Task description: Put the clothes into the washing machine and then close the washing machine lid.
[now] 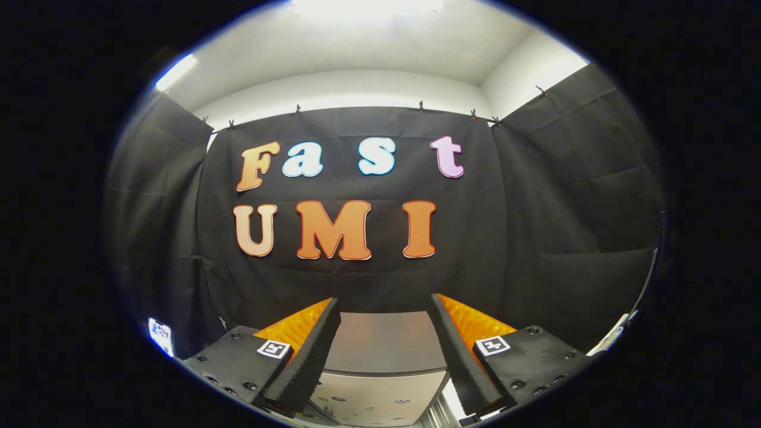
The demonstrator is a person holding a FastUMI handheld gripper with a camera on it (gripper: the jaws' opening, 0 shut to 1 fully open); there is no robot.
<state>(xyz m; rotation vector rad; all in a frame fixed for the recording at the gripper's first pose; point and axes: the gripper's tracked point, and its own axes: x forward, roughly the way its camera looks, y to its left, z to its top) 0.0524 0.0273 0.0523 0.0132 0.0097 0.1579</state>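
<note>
My gripper (385,312) is held level and open, its two fingers wide apart with nothing between them. Below and between the fingers lies the grey top of the washing machine (383,342), with a paler panel (380,398) nearer to me that carries small dark marks. I cannot tell whether its lid is up or down. The machine's far edge meets the black cloth wall just beyond the fingertips.
Black cloth walls (565,196) close the booth ahead and on both sides, clipped along a rail under a white ceiling (368,47). A small bright object (159,334) sits low beside the left finger, and a pale edge (612,336) shows beside the right one.
</note>
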